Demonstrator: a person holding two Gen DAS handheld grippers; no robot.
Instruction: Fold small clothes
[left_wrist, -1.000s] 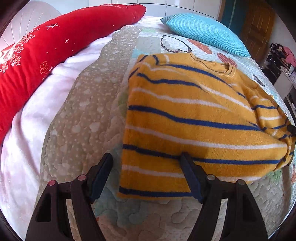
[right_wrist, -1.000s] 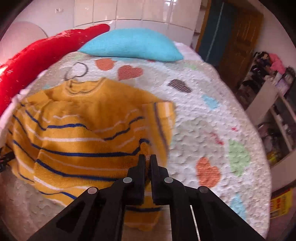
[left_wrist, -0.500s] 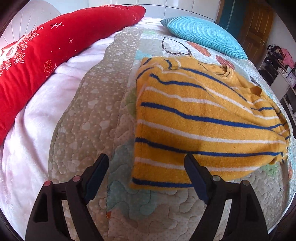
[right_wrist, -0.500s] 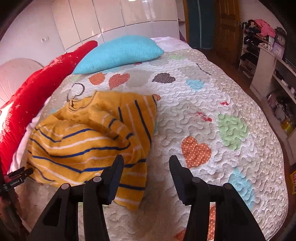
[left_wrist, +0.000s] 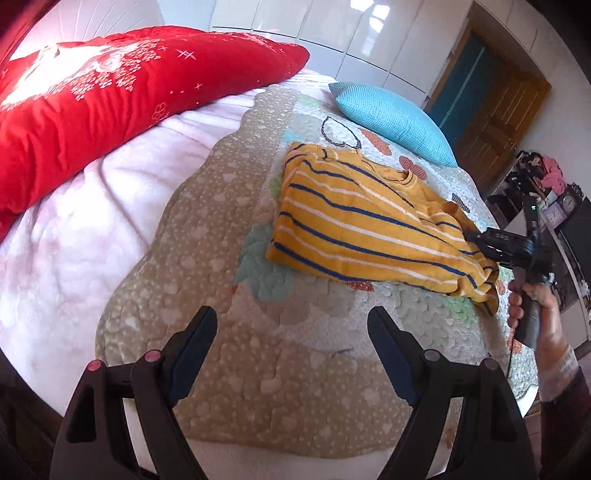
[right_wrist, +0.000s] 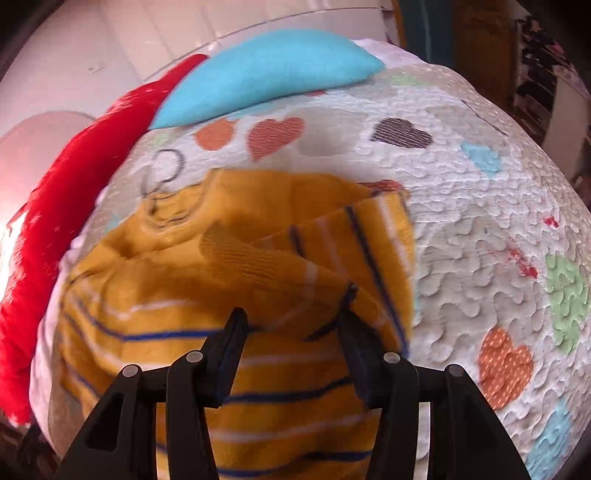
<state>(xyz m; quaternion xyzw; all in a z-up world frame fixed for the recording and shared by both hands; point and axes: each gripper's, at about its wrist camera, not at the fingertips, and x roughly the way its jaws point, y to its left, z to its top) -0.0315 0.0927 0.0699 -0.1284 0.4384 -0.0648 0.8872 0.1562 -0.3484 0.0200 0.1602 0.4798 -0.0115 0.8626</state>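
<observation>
A small mustard-yellow sweater with blue and white stripes (left_wrist: 369, 225) lies partly folded on the quilted bedspread (left_wrist: 295, 350). My left gripper (left_wrist: 291, 336) is open and empty, held back from the sweater's near hem. My right gripper (right_wrist: 291, 332) is open, low over the sweater (right_wrist: 258, 266), with a rumpled sleeve fold between and just beyond its fingers. The right gripper also shows in the left wrist view (left_wrist: 506, 247) at the sweater's right edge, held by a hand.
A long red cushion (left_wrist: 110, 92) lies along the left. A turquoise pillow (left_wrist: 391, 118) sits beyond the sweater's collar. A pink blanket (left_wrist: 74, 240) lies beside the quilt. Shelves with clutter (left_wrist: 554, 192) stand off the bed's right side.
My left gripper has pulled back from the sweater's hem. My right gripper let go of the sweater, opened, and has moved in low over its right side.
</observation>
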